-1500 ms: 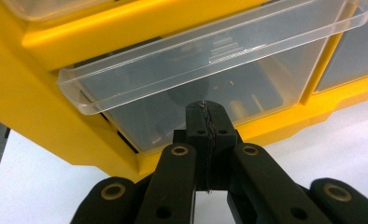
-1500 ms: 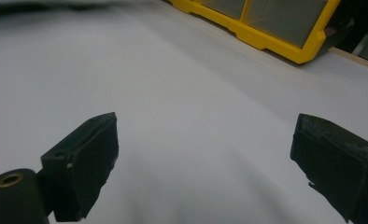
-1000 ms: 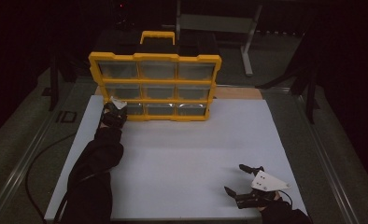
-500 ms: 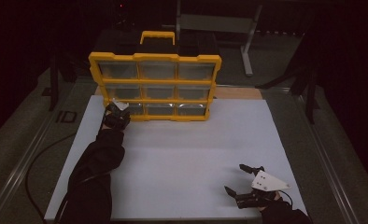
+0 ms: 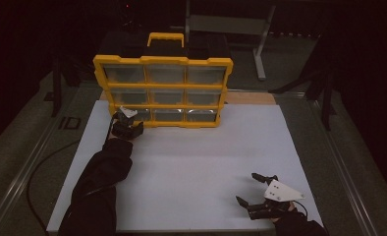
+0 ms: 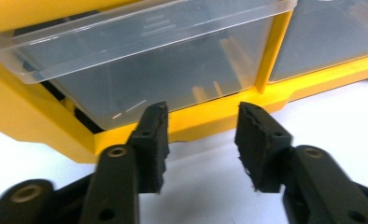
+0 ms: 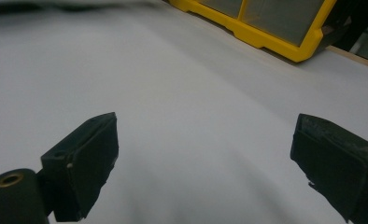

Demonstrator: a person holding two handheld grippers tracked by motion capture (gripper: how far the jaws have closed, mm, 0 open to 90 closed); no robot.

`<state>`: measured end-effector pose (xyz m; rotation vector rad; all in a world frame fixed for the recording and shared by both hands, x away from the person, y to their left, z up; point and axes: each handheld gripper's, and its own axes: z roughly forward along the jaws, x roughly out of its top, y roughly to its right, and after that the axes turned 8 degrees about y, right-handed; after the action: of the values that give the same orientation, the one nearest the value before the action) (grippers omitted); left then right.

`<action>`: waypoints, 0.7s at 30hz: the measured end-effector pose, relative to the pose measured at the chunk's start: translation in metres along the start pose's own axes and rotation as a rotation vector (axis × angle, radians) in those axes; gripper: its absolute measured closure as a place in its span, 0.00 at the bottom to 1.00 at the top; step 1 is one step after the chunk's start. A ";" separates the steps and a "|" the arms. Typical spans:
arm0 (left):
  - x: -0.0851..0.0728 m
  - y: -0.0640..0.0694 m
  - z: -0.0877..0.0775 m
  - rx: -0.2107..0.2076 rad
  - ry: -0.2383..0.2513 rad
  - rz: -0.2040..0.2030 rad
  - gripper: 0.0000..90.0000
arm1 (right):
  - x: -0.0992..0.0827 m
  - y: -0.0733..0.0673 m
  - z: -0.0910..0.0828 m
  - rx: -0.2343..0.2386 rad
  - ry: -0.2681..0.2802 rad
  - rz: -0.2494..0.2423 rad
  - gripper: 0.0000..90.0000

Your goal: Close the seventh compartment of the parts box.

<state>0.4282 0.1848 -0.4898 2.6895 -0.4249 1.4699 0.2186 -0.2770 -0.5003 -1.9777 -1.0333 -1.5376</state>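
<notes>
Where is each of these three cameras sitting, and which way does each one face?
High view: above the person's side, looking down on the white table; both sleeves, left gripper, right gripper.
Left gripper view: rides the left gripper, facing a clear drawer low in the yellow organizer; jaws apart.
Right gripper view: rides the right gripper, facing across the table; jaws wide.
Shared: every view shows the organizer.
</notes>
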 end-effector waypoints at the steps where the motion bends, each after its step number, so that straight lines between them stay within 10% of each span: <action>1: 0.000 0.000 0.000 0.004 0.003 -0.001 0.57 | 0.000 0.000 0.000 0.001 0.000 -0.001 0.09; 11: 0.001 0.003 -0.004 -0.010 -0.011 0.005 0.42 | 0.000 0.000 0.000 -0.002 0.001 -0.002 0.09; 21: 0.003 0.003 -0.009 -0.085 -0.018 -0.005 0.06 | 0.001 0.000 0.000 -0.006 0.002 0.000 0.09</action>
<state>0.4219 0.1833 -0.4828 2.6381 -0.4704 1.3946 0.2184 -0.2769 -0.4998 -1.9799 -1.0289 -1.5441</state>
